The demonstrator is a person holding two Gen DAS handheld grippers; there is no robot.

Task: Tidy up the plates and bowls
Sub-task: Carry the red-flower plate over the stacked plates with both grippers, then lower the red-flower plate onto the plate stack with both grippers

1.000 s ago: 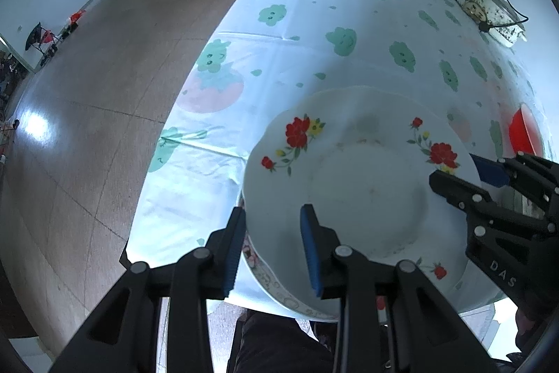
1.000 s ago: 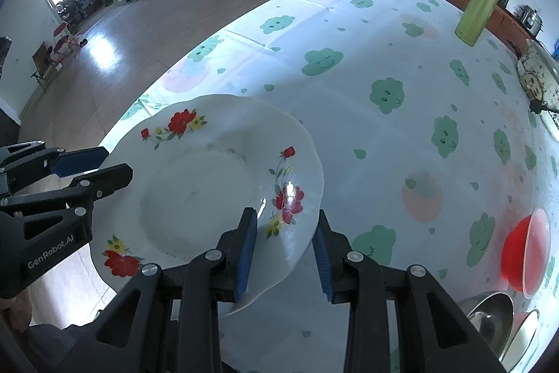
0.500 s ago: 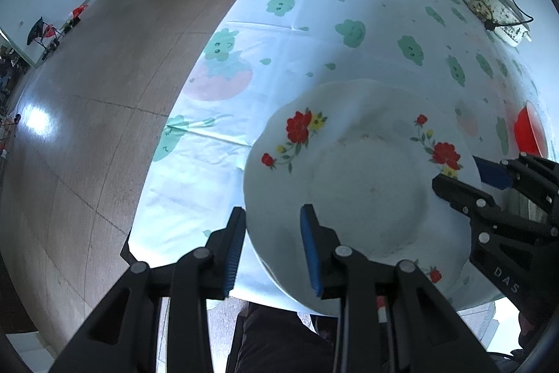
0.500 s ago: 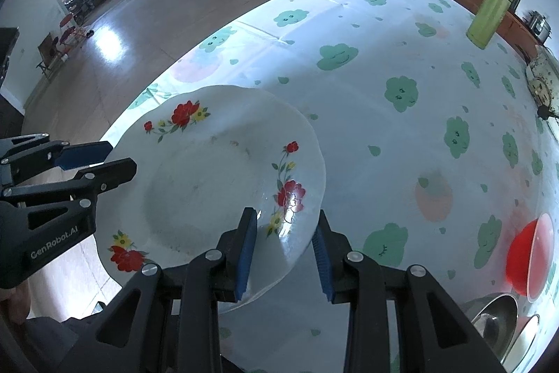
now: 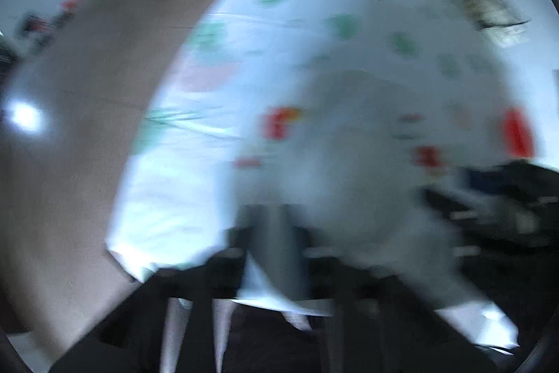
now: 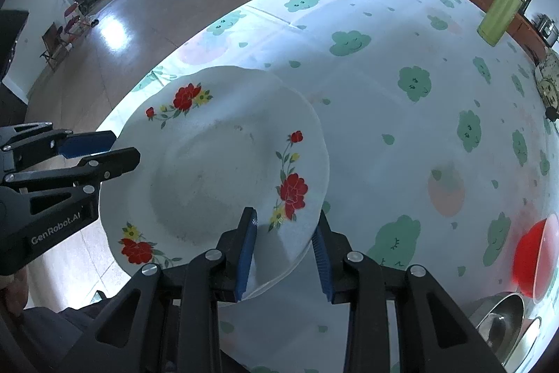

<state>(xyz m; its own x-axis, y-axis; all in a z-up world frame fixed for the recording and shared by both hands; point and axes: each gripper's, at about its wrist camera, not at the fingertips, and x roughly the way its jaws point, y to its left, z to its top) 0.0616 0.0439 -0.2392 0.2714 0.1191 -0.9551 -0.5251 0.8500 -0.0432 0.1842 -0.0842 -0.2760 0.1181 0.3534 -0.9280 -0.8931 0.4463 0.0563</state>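
Room: tiled floor, a wooden counter along the far wall, and a large table under a cloud-print tablecloth (image 6: 401, 135).
Plate: a white plate (image 6: 223, 170) with red flower sprigs sits over the near left corner of the table, its left part hanging out past the table edge above the floor.
Right gripper: the right gripper (image 6: 284, 250) straddles the near right rim of the plate, one blue pad above the rim and the other below; a narrow gap shows at each pad, and whether the pads press the rim I cannot tell.
Left gripper: in the right wrist view the left gripper (image 6: 101, 151) reaches in from the left, its narrowly parted fingertips at the plate's left rim; a firm grip cannot be told.
Left wrist view: heavily blurred; the plate (image 5: 349, 170) shows as a pale disc with red smears, and the jaw setting cannot be read.
Other things: a red bowl (image 6: 532, 259) and a steel bowl (image 6: 499, 320) lie near the right edge of the table, well apart from the plate; a green cup (image 6: 498, 16) stands at the far edge.
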